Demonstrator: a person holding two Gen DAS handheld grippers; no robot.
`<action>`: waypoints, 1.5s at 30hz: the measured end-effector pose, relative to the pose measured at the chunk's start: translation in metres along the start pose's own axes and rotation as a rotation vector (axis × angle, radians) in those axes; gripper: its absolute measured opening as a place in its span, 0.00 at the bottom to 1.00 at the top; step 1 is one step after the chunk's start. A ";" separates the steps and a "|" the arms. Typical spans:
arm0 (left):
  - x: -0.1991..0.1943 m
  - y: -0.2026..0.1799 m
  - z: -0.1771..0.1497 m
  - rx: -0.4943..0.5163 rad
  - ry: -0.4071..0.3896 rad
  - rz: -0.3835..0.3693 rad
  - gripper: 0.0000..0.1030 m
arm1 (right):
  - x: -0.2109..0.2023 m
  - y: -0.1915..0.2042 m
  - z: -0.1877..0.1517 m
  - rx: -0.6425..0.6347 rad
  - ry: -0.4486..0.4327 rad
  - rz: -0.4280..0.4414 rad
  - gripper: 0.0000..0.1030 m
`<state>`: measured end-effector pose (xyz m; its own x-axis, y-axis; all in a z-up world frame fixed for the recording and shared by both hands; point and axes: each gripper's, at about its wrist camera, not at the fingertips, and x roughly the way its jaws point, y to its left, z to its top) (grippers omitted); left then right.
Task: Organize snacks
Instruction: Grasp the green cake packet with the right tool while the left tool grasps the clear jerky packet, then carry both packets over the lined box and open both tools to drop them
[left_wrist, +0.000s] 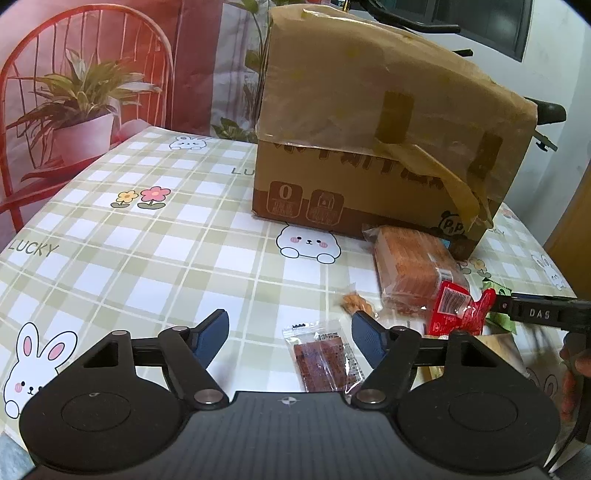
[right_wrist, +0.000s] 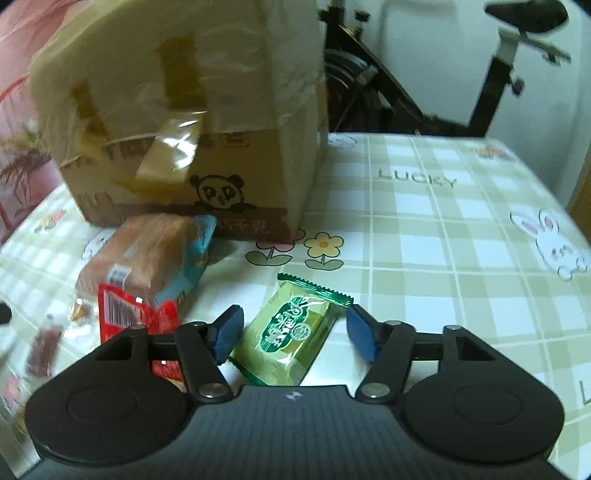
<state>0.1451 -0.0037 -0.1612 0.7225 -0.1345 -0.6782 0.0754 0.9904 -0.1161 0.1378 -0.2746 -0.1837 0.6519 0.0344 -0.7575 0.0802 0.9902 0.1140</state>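
A taped cardboard box (left_wrist: 369, 122) stands at the back of the checked table; it also shows in the right wrist view (right_wrist: 184, 110). Snacks lie in front of it: a wrapped bread loaf (left_wrist: 410, 266) (right_wrist: 147, 251), a red packet (left_wrist: 454, 310) (right_wrist: 125, 314), a small clear packet with a brown bar (left_wrist: 321, 354) and a small orange snack (left_wrist: 356, 302). My left gripper (left_wrist: 290, 332) is open, low over the table, the brown bar packet between its fingers. My right gripper (right_wrist: 295, 332) is open around a green packet (right_wrist: 295, 332) lying on the table.
The checked tablecloth (left_wrist: 147, 236) with rabbit and flower prints covers the table. A red chair (left_wrist: 74, 74) and a potted plant (left_wrist: 81, 110) stand beyond the left edge. An exercise bike (right_wrist: 443, 74) stands behind the table on the right.
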 end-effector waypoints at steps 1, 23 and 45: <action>0.000 0.000 0.000 0.001 0.001 -0.001 0.73 | -0.001 0.002 -0.002 -0.013 -0.008 0.000 0.51; 0.013 -0.010 -0.012 0.026 0.080 0.006 0.66 | -0.011 -0.002 -0.023 -0.026 -0.112 0.019 0.39; 0.032 -0.029 -0.020 0.093 0.077 0.076 0.42 | -0.012 -0.002 -0.024 -0.014 -0.123 0.043 0.38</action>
<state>0.1523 -0.0375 -0.1948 0.6738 -0.0580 -0.7366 0.0889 0.9960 0.0030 0.1120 -0.2739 -0.1904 0.7419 0.0606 -0.6678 0.0403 0.9901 0.1346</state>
